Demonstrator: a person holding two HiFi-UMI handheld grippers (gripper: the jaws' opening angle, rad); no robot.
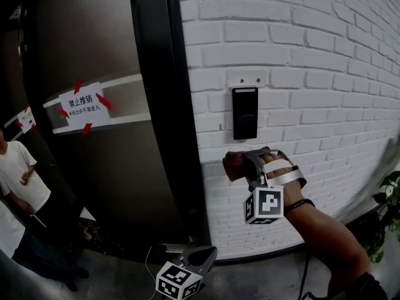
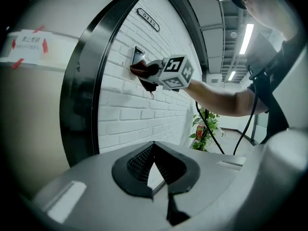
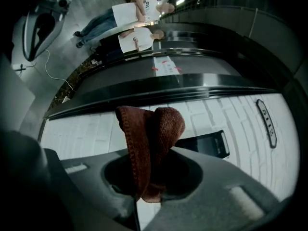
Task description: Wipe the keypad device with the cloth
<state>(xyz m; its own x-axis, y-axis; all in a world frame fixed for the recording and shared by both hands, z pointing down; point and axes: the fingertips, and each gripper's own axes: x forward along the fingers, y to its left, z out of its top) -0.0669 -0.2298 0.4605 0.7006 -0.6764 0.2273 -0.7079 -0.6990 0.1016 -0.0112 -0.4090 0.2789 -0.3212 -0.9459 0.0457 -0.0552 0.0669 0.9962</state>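
Observation:
A black keypad device point(image 1: 244, 113) is fixed upright on the white brick wall point(image 1: 325, 74). My right gripper point(image 1: 245, 165) is just below it and a little left, shut on a brown-red cloth point(image 1: 232, 166) that bulges out past the jaws. In the right gripper view the cloth point(image 3: 153, 138) fills the jaws and the keypad point(image 3: 208, 143) lies just beyond it; I cannot tell whether they touch. My left gripper point(image 1: 201, 255) hangs low near the floor, shut and holding nothing. The left gripper view shows the keypad point(image 2: 137, 57) and the cloth point(image 2: 138, 70) from the side.
A dark door with a black frame point(image 1: 159, 105) stands left of the keypad, with a taped paper notice point(image 1: 83, 108) on it. A person in a white shirt point(image 1: 15, 180) stands at far left. A potted plant point(image 1: 387, 211) is at lower right. A cable point(image 1: 149, 258) lies on the floor.

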